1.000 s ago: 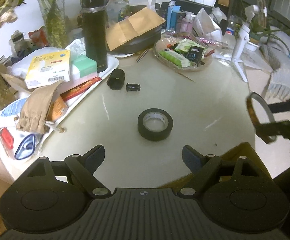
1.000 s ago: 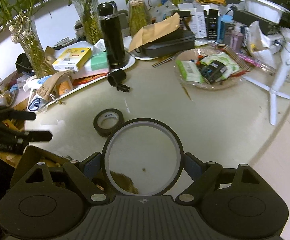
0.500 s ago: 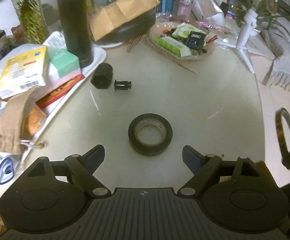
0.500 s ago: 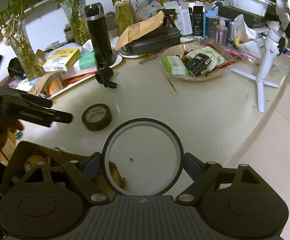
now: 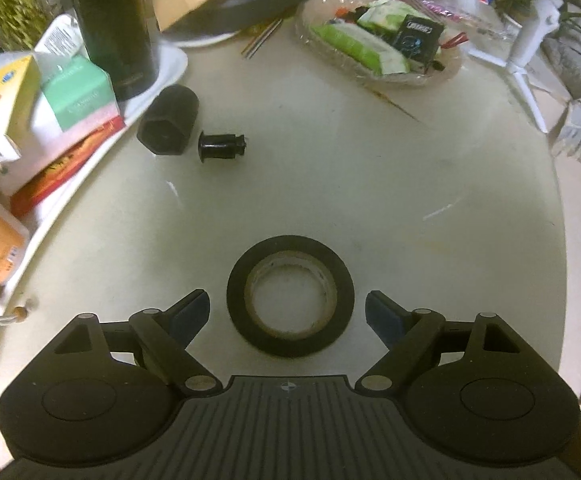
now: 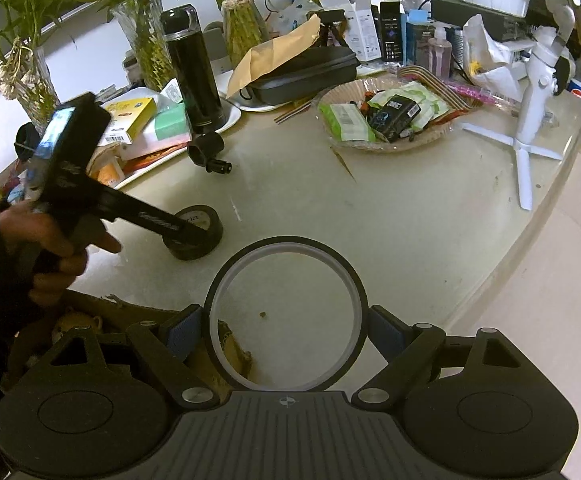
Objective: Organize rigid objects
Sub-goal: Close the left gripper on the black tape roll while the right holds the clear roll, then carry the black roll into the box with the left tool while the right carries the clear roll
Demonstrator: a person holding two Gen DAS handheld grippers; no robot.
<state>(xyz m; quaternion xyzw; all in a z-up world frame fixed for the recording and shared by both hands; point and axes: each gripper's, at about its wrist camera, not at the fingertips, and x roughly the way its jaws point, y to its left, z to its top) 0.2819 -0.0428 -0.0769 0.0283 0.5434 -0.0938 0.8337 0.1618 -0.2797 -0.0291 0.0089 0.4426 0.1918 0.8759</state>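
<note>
A black tape roll [image 5: 290,338] lies flat on the pale round table [image 5: 370,184]. My left gripper [image 5: 288,314] hangs open just over it, one finger on each side, and neither pad touches the roll. In the right wrist view the left gripper's fingers [image 6: 170,226] reach down at the same roll [image 6: 206,220], with a person's hand [image 6: 50,248] on the handle. My right gripper [image 6: 286,332] is shut on a large thin tape ring [image 6: 286,241], held upright above the table's near edge. A black hexagonal cap [image 5: 168,126] and a small black spool [image 5: 222,146] lie farther back.
A white tray [image 5: 166,68] at the left carries a black flask [image 5: 114,20] and stacked boxes [image 5: 78,96]. A glass dish of packets [image 5: 378,48] and a white tripod [image 5: 526,40] stand at the back right. A cardboard box [image 6: 98,304] sits below the table's near edge.
My left gripper has moved forward and down, so the black tape roll now lies between its open fingers. The right gripper has stayed almost still with the ring in it.
</note>
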